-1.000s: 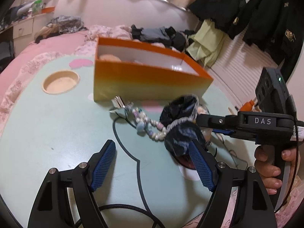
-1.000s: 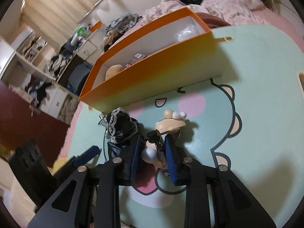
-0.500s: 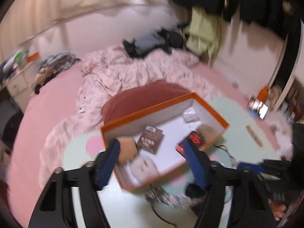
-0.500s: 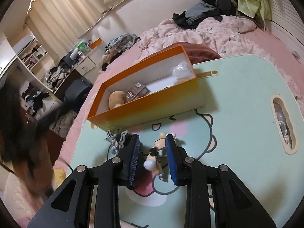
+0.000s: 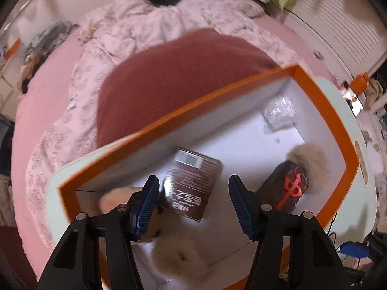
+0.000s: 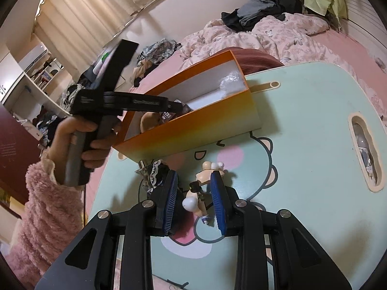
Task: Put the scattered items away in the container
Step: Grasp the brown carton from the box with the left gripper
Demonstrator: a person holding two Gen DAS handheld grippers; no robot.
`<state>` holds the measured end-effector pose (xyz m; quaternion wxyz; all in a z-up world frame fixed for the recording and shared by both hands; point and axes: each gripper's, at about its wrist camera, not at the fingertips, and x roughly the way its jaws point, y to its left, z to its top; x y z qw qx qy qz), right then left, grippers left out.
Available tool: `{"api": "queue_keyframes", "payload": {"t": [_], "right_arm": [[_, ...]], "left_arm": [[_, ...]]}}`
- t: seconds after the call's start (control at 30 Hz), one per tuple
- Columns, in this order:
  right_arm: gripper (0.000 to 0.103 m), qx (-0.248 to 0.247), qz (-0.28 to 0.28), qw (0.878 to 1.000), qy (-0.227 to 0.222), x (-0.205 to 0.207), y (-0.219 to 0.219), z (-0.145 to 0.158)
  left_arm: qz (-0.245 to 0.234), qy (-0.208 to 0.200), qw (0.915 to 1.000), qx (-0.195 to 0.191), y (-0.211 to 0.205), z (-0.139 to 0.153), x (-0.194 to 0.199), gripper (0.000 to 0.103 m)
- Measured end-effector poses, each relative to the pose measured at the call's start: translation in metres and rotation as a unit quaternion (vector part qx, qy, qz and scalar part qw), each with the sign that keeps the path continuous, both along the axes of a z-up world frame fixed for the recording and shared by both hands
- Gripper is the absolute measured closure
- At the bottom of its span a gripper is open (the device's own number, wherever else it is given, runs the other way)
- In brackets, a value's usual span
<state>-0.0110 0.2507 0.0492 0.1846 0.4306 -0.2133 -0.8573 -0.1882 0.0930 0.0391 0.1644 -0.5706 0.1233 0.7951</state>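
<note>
- Over the orange box (image 5: 321, 96): left gripper (image 5: 193, 203) points steeply down into it, jaws closing, nothing between the pads. Left hand (image 6: 79, 142) in a pink fluffy sleeve (image 6: 48, 207) wraps the handle.
- Inside the box under it: brown packet (image 5: 193, 186) between the fingers but lower, apart from them; cream plush (image 5: 179, 253) below; dark pouch with red mark (image 5: 287, 188) to the right; clear wrapper (image 5: 280, 113) in far corner.
- On the mint table (image 6: 314, 120), in front of the box: right gripper (image 6: 193, 198) angled down, jaws narrow around a small figurine (image 6: 205, 188); can't tell if pads press it.
- Black lace scrunchie (image 6: 157, 174) just left of its left finger.
</note>
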Motion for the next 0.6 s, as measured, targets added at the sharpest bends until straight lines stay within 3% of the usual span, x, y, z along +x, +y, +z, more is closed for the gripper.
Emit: {"api": "queue_keyframes", "payload": {"t": [0.07, 0.17, 0.3, 0.43, 0.5, 0.6], "right_arm": [[0.073, 0.000, 0.000, 1.000, -0.003, -0.001, 0.000, -0.001], [0.073, -0.001, 0.002, 1.000, -0.006, -0.002, 0.000, -0.003], [0.073, 0.002, 0.004, 1.000, -0.005, 0.000, -0.002, -0.002], [0.073, 0.004, 0.003, 1.000, -0.003, 0.000, -0.002, -0.001], [0.073, 0.006, 0.002, 1.000, -0.002, 0.000, -0.003, 0.000], [0.073, 0.007, 0.005, 1.000, -0.002, 0.001, -0.005, -0.001]], "left_arm": [[-0.014, -0.004, 0.9997, -0.019, 0.009, -0.009, 0.002, 0.049], [-0.023, 0.003, 0.9997, -0.006, 0.013, -0.005, 0.003, 0.064], [-0.024, 0.036, 0.9990, -0.011, 0.009, 0.005, 0.012, 0.064], [-0.007, 0.096, 0.9940, 0.053, -0.012, 0.050, 0.035, 0.064], [0.009, 0.136, 0.9878, 0.076, -0.027, 0.076, 0.061, 0.064], [0.015, 0.164, 0.9803, 0.108, -0.047, 0.098, 0.102, 0.064]]}}
